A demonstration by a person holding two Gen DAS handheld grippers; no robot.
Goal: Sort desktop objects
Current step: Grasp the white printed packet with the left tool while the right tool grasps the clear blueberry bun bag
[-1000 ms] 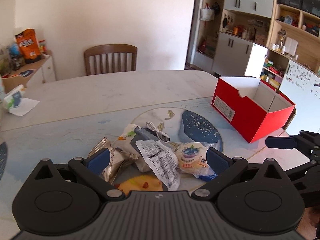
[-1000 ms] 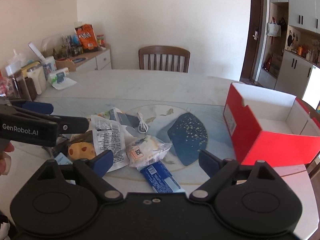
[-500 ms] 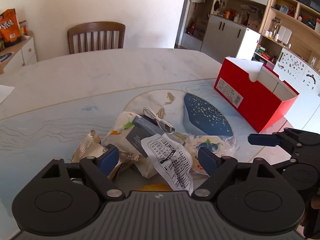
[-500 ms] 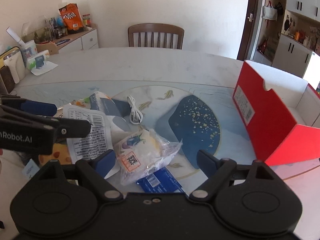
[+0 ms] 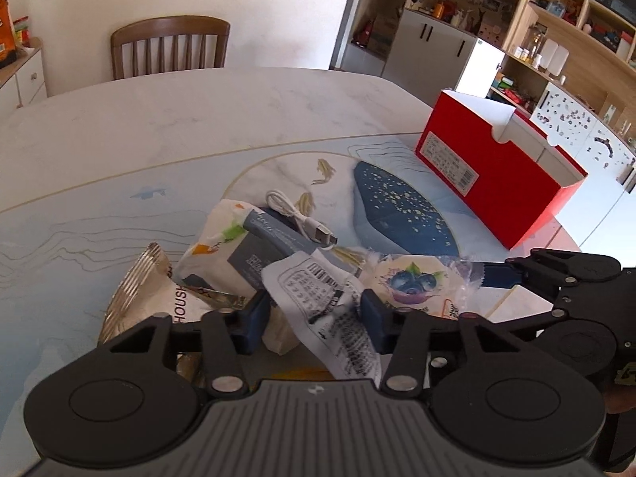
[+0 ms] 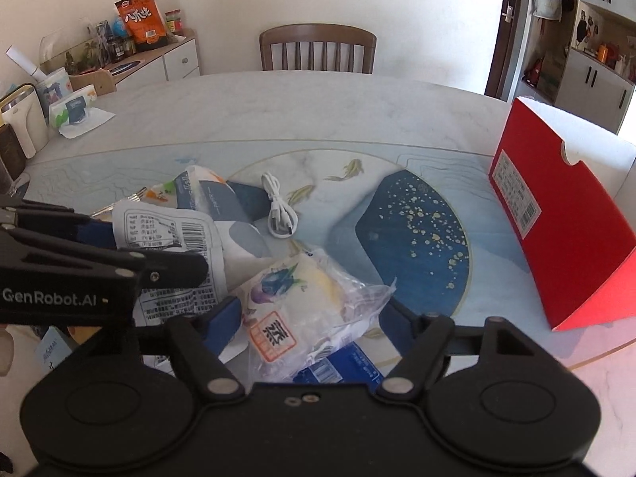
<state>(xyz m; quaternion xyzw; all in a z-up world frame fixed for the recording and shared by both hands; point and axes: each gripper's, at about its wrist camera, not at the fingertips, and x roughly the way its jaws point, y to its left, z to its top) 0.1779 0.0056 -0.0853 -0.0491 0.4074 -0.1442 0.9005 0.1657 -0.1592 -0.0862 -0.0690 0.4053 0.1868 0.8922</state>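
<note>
Desktop clutter heaped on the bench (image 6: pixel 278 119), none of it visibly sorted yet. Left gripper (image 5: pixel 314 314) low over the pile, fingers (image 5: pixel 250 318) spread to either side of the white barcode packet (image 5: pixel 318 294), which passes between them; whether the pads touch it, cannot tell. Right gripper (image 6: pixel 310 318) likewise spread, fingers (image 6: pixel 222 318) flanking the clear blueberry-print bun bag (image 6: pixel 302 298), not yet closed on it. Beyond the left fingers: crinkled foil wrapper (image 5: pixel 139 278), colourful snack bag (image 5: pixel 214 234), dark slim box (image 5: pixel 270 238), coiled white USB cable (image 6: pixel 280 210). Under the bun bag, toward the right wrist, a blue packet (image 6: pixel 338 361). Red open-topped box (image 6: pixel 556 230) well off beyond the right finger, near the bench edge; what can be seen of its inside looks bare, so probably the receptacle, unfilled. Judged state: opening stage, two grasps being set up at once, closing, lifting and carrying all remaining, plus every other item in the heap.
</note>
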